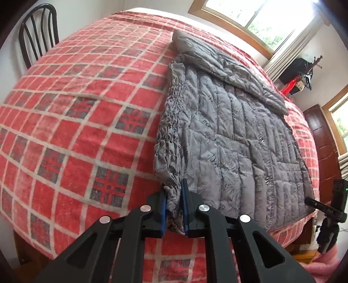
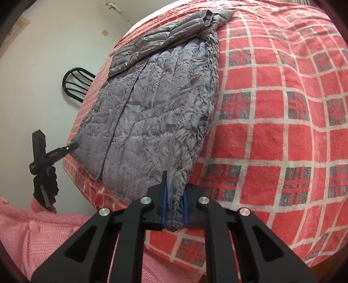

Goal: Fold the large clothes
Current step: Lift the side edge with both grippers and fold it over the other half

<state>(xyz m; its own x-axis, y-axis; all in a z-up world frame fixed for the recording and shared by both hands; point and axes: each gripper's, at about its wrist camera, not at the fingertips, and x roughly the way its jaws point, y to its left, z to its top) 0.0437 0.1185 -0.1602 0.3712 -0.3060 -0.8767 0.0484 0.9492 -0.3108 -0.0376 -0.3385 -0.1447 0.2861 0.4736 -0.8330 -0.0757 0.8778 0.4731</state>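
A grey quilted jacket lies flat on a bed with a red plaid blanket, one sleeve folded across its upper part. My left gripper is shut on the jacket's gathered hem at its near left corner. In the right wrist view the jacket stretches away from me, and my right gripper is shut on the gathered hem at its near right corner. The other gripper shows in neither view.
A black wooden chair stands past the bed's far left side, and shows in the right wrist view. A black camera mount stands by the bed's edge. A window and dark wooden door lie beyond. Pink fabric is at lower left.
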